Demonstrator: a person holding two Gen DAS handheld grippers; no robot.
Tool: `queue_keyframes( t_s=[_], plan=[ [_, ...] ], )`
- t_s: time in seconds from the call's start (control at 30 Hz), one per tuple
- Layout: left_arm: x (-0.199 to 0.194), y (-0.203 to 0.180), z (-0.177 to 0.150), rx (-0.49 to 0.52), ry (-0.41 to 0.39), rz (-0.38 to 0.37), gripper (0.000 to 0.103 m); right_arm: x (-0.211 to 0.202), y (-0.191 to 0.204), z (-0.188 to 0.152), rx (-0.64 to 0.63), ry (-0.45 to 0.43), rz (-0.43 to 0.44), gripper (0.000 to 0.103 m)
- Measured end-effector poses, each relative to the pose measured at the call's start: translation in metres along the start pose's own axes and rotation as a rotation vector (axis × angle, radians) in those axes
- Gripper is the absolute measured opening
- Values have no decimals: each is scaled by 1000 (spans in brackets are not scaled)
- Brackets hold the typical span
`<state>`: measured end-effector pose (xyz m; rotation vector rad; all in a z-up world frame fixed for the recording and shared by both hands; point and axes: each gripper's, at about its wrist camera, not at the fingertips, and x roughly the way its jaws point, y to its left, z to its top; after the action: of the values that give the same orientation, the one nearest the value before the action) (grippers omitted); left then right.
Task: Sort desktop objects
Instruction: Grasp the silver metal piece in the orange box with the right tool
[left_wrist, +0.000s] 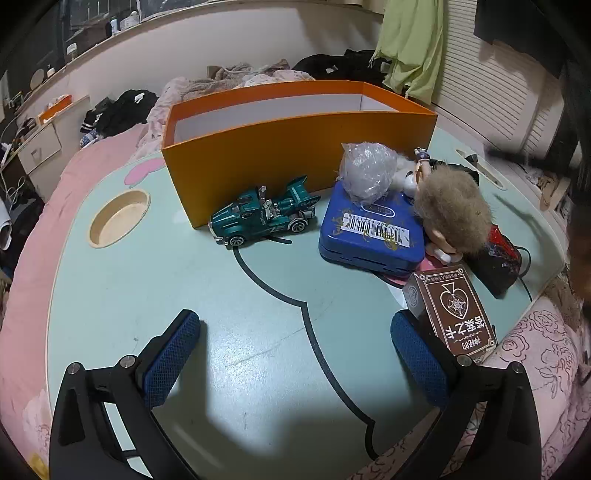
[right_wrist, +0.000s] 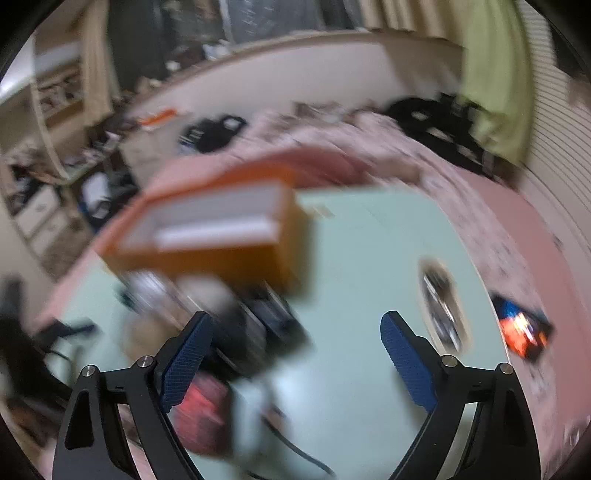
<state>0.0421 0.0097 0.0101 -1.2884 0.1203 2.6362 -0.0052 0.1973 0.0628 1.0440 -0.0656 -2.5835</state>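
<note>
Worktop (left_wrist: 122, 280), pale green, on my feed. Orange box (left_wrist: 295, 147) at its far side, open-topped. Blue tin (left_wrist: 373, 230) carries a plastic-wrapped bundle (left_wrist: 365, 173); doll (left_wrist: 456, 214) beside it. Green toy truck (left_wrist: 264, 216) against the box. Brown card box (left_wrist: 456, 314) touching left tongs (left_wrist: 295, 354), spread wide, empty. Right tongs (right_wrist: 295, 354) apart, empty; view blurred.

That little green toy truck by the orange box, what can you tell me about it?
The green toy truck is a teal hot-rod style model that looks like painted metal, with chrome engine parts on top, silver wheels, and small lettering on its side. It stands upright on all its wheels on the pale green tabletop, side-on, its nose toward the left. It sits close against the orange box front wall. Neither gripper touches it.
</note>
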Motion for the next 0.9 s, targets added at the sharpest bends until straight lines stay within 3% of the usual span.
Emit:
queue_keyframes(
  t_s=[0.13, 0.27, 0.43, 0.5, 0.6, 0.8, 0.9],
  plan=[
    [3, 0, 0, 0, -1, 1, 103, 24, 31, 67, 8, 151, 170, 65],
    [5, -3, -1, -2, -3, 3, 103, 92, 60, 111, 57, 482, 337, 51],
    [6, -2, -3, -5, -6, 3, 103, 155, 76, 115, 23, 712, 242, 49],
    [8, -2, -3, -5, -6, 3, 103, 175, 76, 113, 58, 788, 258, 49],
    [10, -1, -2, -6, -7, 4, 103, 193, 75, 112, 121, 844, 279, 49],
    [11, -1, -3, -6, -8, 5, 103, 218, 99, 95, 33, 895, 216, 51],
    [12, 2, -4, -12, -8, 5, 103, 213, 115, 92, -64, 836, 141, 42]
  ],
)
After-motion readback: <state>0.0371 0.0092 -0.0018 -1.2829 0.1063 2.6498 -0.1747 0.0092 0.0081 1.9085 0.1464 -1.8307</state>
